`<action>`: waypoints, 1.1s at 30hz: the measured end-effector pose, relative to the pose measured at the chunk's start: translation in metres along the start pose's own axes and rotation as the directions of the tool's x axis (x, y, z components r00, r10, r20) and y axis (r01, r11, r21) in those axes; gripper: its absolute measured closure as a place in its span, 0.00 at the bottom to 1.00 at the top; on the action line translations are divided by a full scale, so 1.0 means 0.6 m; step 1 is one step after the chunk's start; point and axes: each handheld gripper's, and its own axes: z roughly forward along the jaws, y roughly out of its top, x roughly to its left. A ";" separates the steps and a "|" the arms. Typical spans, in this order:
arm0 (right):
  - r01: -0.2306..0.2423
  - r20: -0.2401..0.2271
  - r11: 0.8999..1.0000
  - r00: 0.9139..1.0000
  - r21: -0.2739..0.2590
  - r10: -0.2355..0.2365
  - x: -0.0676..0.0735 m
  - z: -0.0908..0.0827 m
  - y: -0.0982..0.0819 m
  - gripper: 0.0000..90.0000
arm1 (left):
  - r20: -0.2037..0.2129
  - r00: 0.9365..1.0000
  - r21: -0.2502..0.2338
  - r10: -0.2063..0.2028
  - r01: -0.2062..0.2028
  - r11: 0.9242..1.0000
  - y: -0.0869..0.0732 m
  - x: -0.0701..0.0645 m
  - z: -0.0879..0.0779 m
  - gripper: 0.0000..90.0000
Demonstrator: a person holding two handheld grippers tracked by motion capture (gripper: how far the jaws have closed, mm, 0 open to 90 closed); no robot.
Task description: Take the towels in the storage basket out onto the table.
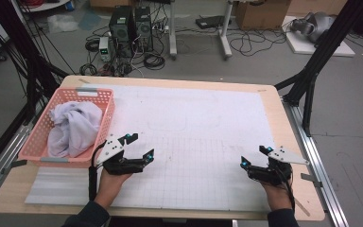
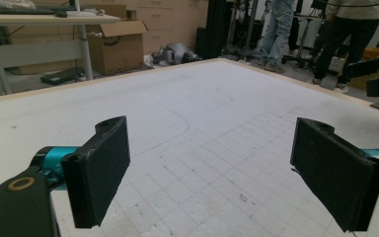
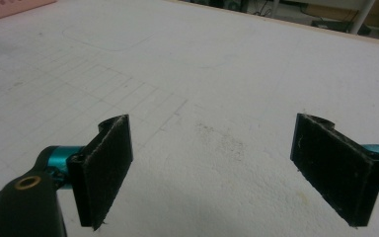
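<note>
A pink plastic basket (image 1: 42, 137) sits at the table's left and holds a crumpled white cloth (image 1: 73, 126). My left gripper (image 1: 141, 145) rests low over the white gridded mat (image 1: 194, 142), just right of the basket's near corner, open with nothing between its pads. In the left gripper view its gripper (image 2: 212, 177) has both black pads wide apart over bare mat. My right gripper (image 1: 254, 156) hovers near the mat's front right, also open. The right gripper view has its gripper (image 3: 212, 173) spread over the empty mat, with the basket's edge (image 3: 10, 9) at the top left.
The wooden table edge (image 1: 293, 142) borders the mat on the right. Beyond the table, computers (image 1: 130, 26), cables and cardboard boxes (image 1: 260, 13) sit on the floor. Black frame struts (image 1: 312, 71) stand at both sides. People's legs (image 2: 281, 29) stand beyond the table's far edge.
</note>
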 end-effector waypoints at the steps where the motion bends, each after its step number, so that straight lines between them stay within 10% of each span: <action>1: 0.001 -0.001 1.000 1.000 -0.001 -0.001 0.000 0.000 0.000 0.17 | 0.002 1.000 0.002 0.003 -0.003 1.000 0.000 0.000 0.000 0.17; 33: 0.006 -0.038 1.000 0.999 0.008 -0.006 0.007 0.008 0.002 0.17 | 0.017 0.999 0.010 -0.047 0.047 0.999 0.016 0.007 -0.010 0.18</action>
